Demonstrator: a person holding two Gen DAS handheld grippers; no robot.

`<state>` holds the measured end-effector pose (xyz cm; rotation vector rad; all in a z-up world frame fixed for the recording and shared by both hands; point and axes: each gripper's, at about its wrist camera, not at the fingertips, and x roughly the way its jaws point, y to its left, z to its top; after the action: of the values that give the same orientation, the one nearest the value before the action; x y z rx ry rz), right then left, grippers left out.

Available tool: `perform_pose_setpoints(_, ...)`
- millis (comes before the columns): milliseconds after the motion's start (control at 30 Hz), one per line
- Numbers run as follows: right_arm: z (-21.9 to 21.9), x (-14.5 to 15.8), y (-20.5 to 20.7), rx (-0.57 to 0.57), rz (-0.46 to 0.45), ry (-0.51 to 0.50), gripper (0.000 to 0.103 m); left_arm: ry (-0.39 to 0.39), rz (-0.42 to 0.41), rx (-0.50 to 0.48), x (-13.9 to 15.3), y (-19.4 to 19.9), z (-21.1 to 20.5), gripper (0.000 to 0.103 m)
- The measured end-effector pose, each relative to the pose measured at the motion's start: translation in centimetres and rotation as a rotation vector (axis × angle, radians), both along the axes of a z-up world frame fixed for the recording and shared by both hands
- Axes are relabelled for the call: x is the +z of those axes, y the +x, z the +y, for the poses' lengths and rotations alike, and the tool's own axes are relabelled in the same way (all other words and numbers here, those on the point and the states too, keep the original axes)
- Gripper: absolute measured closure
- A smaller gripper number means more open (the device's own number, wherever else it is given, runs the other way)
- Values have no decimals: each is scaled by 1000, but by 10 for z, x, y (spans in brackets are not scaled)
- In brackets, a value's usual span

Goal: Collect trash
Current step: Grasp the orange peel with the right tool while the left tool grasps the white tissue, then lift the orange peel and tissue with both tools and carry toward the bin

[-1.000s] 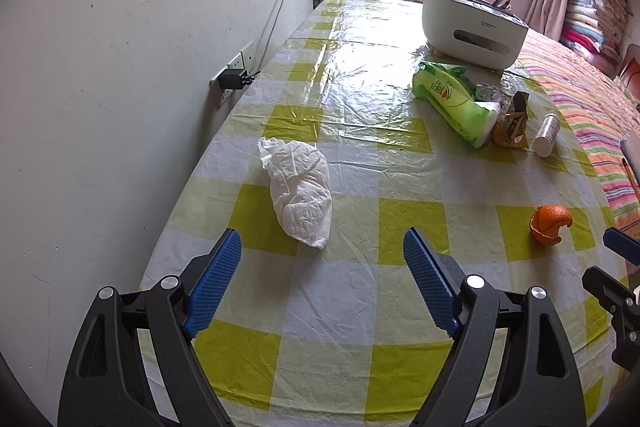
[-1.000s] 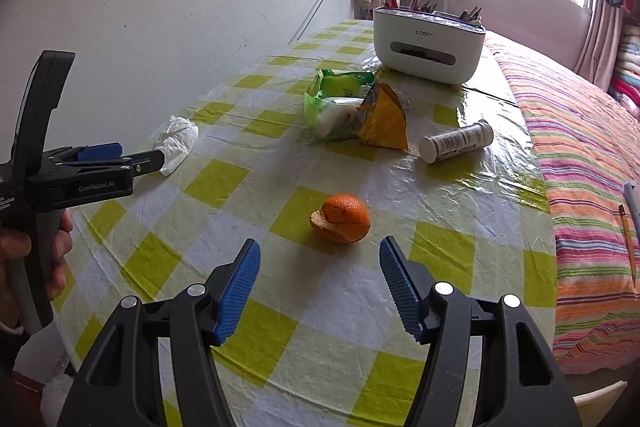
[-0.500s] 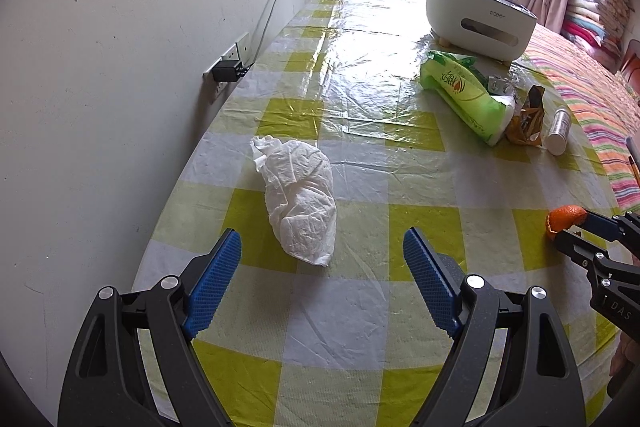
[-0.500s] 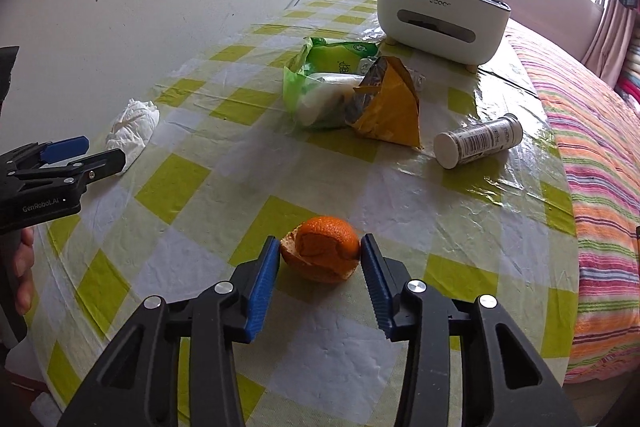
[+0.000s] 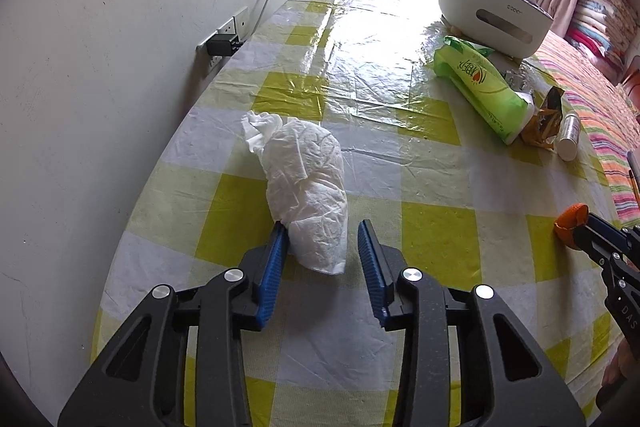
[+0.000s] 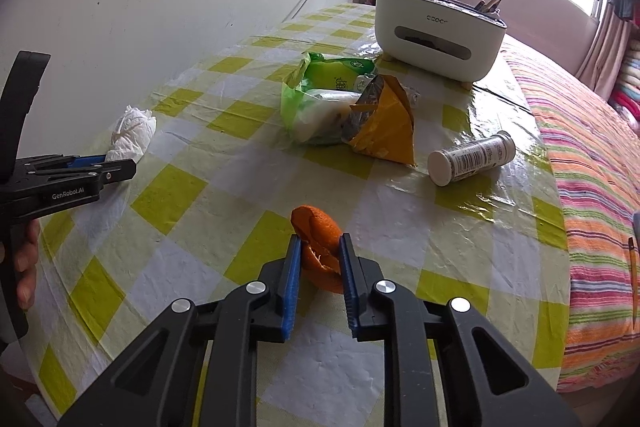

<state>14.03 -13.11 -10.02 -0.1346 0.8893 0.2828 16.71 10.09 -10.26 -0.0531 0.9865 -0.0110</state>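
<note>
A crumpled white tissue lies on the yellow-checked tablecloth near the wall. My left gripper straddles its near end with the jaws closing. The left pad touches the tissue, while a small gap is left at the right pad. A piece of orange peel sits between the blue pads of my right gripper, whose jaws are closing and squeezing it. The peel also shows at the right edge of the left wrist view, and the tissue at the left of the right wrist view.
Further back lie a green tissue pack, a yellow snack wrapper and a white bottle on its side. A white organizer box stands behind them. A plugged wall socket is at the left, a striped cloth at the right.
My left gripper moved forward and down over the tissue and its jaws narrowed around it. My right gripper's jaws came together onto the orange peel and squashed it.
</note>
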Motion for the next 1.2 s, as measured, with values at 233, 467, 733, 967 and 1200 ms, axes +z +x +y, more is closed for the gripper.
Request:
perform_pose_setpoints(233, -4, 6, -14, 3, -26, 20, 84, -19, -9, -3, 0, 1, 9, 95)
perform_pose_setpoints(467, -8, 12, -32, -1, -58, 40, 84, -28, -41, -9, 1, -6, 11, 98)
perform_pose_setpoints(733, -23, 25, -56, -21, -93, 86, 84, 11, -76, -44, 8, -21, 0, 98)
perform_pose_setpoints(967, -44, 35, -84, -64, -114, 124, 84, 30, -112, -120, 23, -47, -32, 98)
perform_pose_setpoints(1200, -73, 47, -130, -127, -164, 138, 84, 25, -176, -239, 56, -82, -81, 98)
